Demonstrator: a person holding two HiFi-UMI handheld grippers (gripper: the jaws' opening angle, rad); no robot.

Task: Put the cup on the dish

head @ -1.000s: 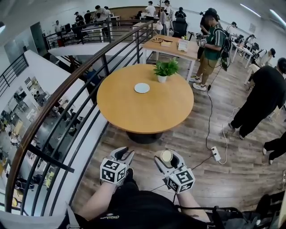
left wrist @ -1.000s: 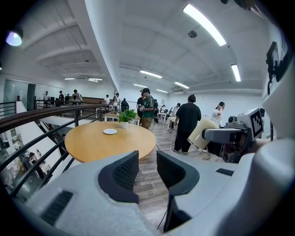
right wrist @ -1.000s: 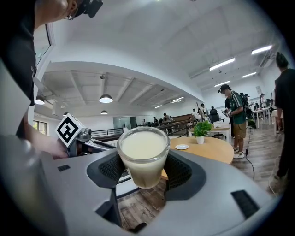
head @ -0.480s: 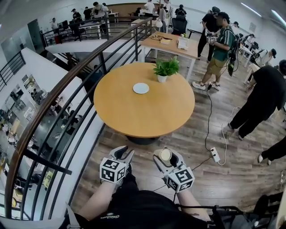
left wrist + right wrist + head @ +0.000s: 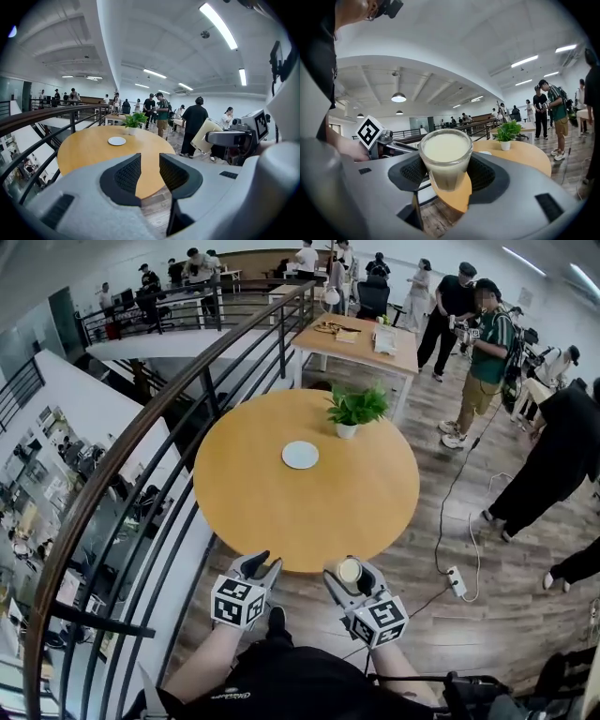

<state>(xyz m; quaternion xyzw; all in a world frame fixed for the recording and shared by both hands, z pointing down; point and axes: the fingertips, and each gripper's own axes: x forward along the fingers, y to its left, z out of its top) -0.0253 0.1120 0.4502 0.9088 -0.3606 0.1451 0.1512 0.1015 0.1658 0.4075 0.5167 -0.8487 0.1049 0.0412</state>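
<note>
A glass cup (image 5: 445, 157) full of a cream-coloured drink sits upright between the jaws of my right gripper (image 5: 445, 172), which is shut on it. In the head view the right gripper (image 5: 350, 570) holds the cup (image 5: 349, 569) just over the near rim of the round wooden table (image 5: 281, 512). The white dish (image 5: 300, 455) lies empty near the table's middle, well beyond both grippers, and it also shows small in the left gripper view as the dish (image 5: 116, 140). My left gripper (image 5: 260, 565) hovers beside the right one, its jaws almost together with nothing between them.
A potted plant (image 5: 354, 409) stands on the table just past the dish, to its right. A curved black railing (image 5: 141, 456) runs along the left over a drop. Several people stand at the right, and a power strip (image 5: 456, 582) with cable lies on the wooden floor.
The table has come closer in the head view, and its near edge now reaches the grippers. Both grippers keep the same pose, and the cup stays held.
</note>
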